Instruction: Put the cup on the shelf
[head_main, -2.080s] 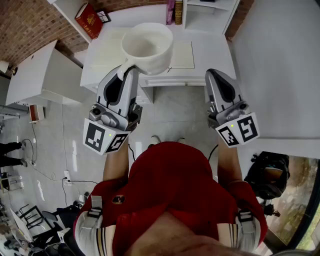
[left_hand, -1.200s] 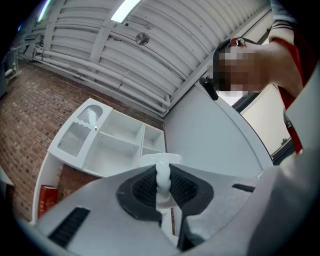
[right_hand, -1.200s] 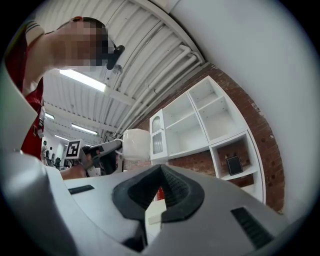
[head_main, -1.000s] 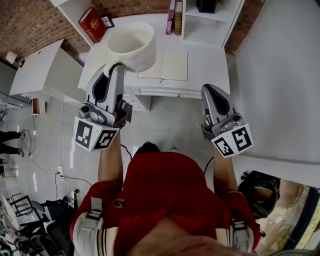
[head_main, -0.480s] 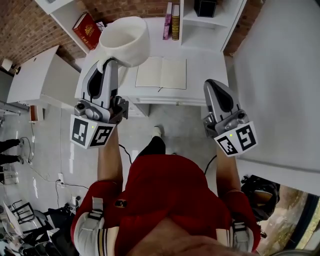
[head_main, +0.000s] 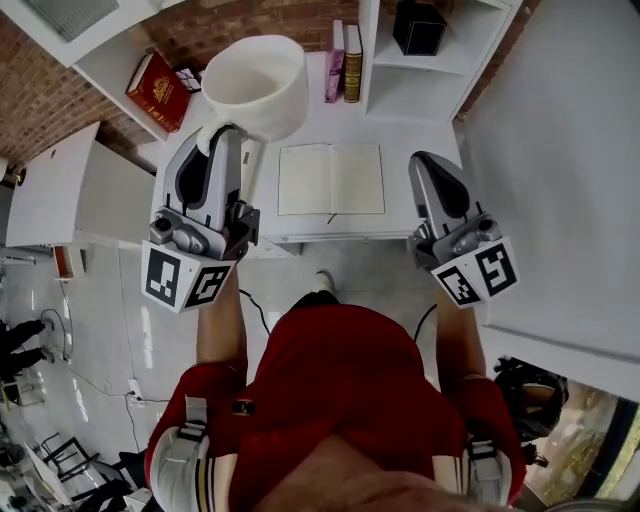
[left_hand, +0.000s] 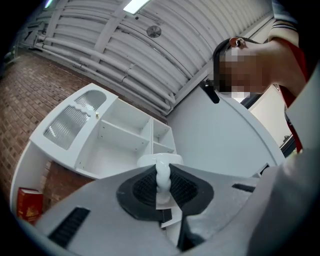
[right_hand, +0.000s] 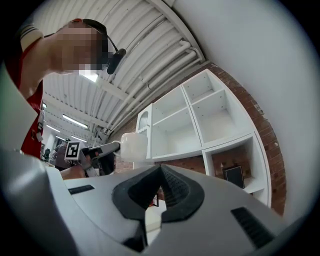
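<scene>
A wide white cup hangs in the air above the white desk, held by its handle. My left gripper is shut on that handle. In the left gripper view the handle is pinched between the dark pads, with the white shelf unit beyond it. My right gripper is at the right over the desk's front edge, shut, with nothing in it. The right gripper view shows the cup to the left of the gripper, beside the white shelf compartments.
An open notebook lies on the desk. A red book leans at the back left, and upright books and a black box stand in the shelf unit. A white wall closes the right side.
The desk and shelf have come closer and moved down the head view as the person stepped forward. The left gripper still holds the cup raised; the right gripper keeps its place.
</scene>
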